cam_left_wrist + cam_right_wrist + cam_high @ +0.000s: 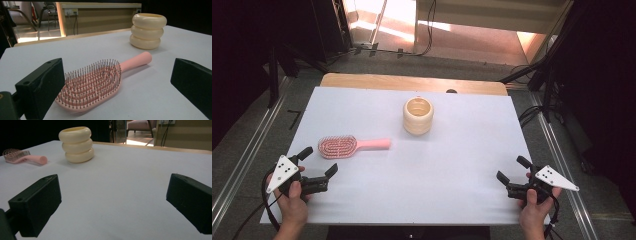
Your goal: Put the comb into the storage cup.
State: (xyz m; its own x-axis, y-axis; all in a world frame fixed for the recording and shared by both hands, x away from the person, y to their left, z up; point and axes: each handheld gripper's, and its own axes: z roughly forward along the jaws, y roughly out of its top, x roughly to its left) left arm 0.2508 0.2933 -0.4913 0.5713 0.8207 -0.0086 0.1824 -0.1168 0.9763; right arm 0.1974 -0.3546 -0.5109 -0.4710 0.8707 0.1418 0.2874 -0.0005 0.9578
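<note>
The left tool [318, 165], wide and empty, faces the hairbrush [352, 145] lying bristles-up just ahead (cup [418, 116] well beyond). Likely approach: next advance, closing across the handle.

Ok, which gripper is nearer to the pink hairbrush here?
Left. The left gripper sits just in front of the pink hairbrush, jaws open and not touching it. The right gripper rests far across the table at its right edge, also open.

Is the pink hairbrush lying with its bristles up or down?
Bristles up. The pink hairbrush lies flat on the white table, and in the left gripper view its thin pins stand upward from the oval head.
</note>
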